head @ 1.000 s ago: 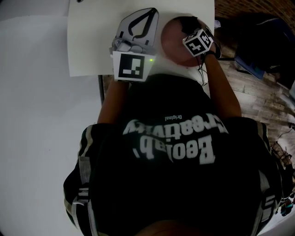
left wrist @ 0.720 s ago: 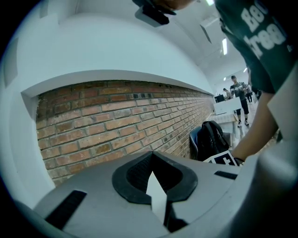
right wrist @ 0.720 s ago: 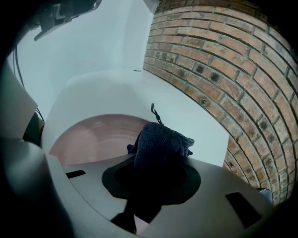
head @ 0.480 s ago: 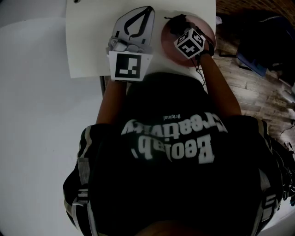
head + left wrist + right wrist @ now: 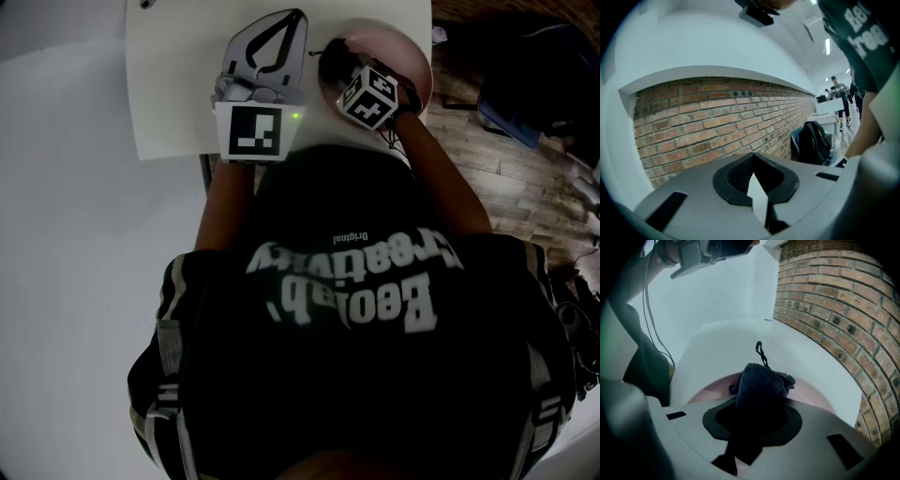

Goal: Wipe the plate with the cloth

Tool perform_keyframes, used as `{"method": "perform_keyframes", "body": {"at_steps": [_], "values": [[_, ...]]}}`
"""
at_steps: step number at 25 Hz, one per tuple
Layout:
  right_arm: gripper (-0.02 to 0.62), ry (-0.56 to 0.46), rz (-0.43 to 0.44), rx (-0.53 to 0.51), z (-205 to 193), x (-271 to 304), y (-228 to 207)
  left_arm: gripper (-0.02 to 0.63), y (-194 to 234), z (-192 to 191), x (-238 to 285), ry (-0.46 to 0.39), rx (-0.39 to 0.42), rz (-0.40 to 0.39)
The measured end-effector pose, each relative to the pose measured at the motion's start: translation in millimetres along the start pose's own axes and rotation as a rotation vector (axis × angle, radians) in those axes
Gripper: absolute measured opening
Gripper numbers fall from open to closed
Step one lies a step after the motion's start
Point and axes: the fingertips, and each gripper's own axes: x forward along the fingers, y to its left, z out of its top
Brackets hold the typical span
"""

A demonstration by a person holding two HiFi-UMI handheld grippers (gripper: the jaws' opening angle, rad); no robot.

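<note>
White table (image 5: 169, 94), right tongs (image 5: 758, 401) clamped on cloth (image 5: 761, 378) over plate (image 5: 804, 392), left tongs (image 5: 757, 187) together.

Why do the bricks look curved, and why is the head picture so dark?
Left gripper view: the wide-angle lens bows the brick wall into an arc, with dark corners. Right gripper view: same bowing; the cloth in the jaws goes nearly black lower down. Head view: the person's dark shirt fills the frame, beside a bright white table.
</note>
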Motion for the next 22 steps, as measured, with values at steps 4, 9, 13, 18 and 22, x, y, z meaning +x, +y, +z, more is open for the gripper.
{"method": "perform_keyframes", "body": {"at_steps": [4,9,13,18,22], "values": [[0.086,-0.006,0.03,0.0,-2,-2,9,0.003,-5,-1,-1,0.004,-0.012,0.01],[0.086,-0.005,0.071,-0.031,-8,-6,22,0.003,-12,2,-2,0.002,-0.01,0.025],[0.086,-0.004,0.123,-0.038,-15,-10,36,0.003,-20,5,-2,-0.001,-0.011,0.032],[0.086,0.006,0.171,-0.083,-27,-19,46,0.003,-35,13,6,-0.008,-0.003,0.034],[0.086,0.017,0.204,-0.103,-37,-26,54,0.003,-44,18,7,-0.01,-0.01,0.044]]}}
